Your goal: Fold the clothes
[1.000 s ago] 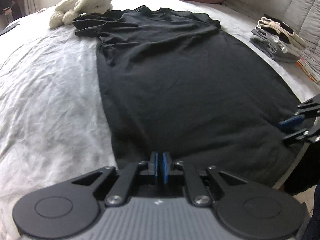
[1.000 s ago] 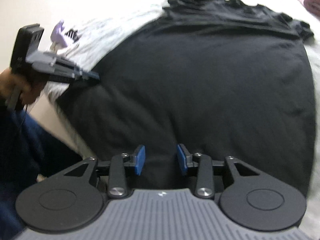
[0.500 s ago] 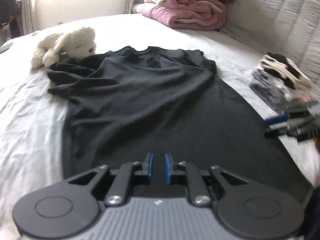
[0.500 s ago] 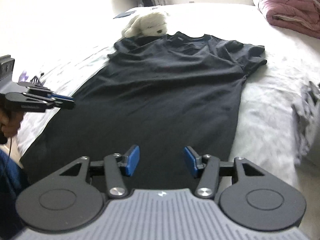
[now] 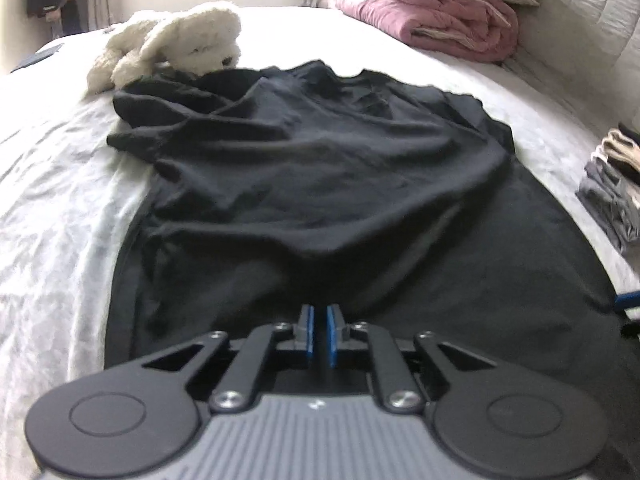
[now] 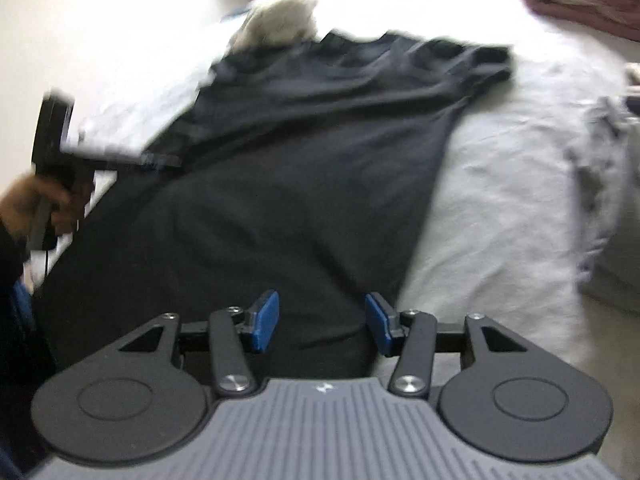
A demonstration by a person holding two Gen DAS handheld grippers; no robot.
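My left gripper [image 5: 319, 336] hovered low over the hem end of the black T-shirt [image 5: 320, 184], its blue pads [image 5: 307, 334] drawn almost together with only a thin slit between them and no cloth in that slit. My right gripper [image 6: 322, 326] had its pads [image 6: 266, 320] spread wide, the hem of the shirt lying under the gap and nothing pinched.

The shirt lay spread lengthwise on the white bedsheet [image 5: 52, 216], hem nearest me at six o'clock, collar away at twelve. Its upper half was rumpled, with folds bunched toward ten o'clock where one sleeve was crumpled. In the right wrist view the other sleeve [image 6: 490, 66] stuck out toward one o'clock.

A white plush toy [image 5: 176, 40] sat at eleven o'clock, touching the shirt's shoulder edge. A rolled pink blanket [image 5: 436, 24] rested at one o'clock, well apart from the shirt, against the quilted headboard [image 5: 580, 12]. A stack of folded clothes [image 5: 612, 184] sat at three o'clock, near the shirt's side but not touching it.

From the right wrist view, which was blurred, my left hand [image 6: 38, 208] showed at nine o'clock holding its gripper's handle, the fingers reaching over the shirt's left edge.
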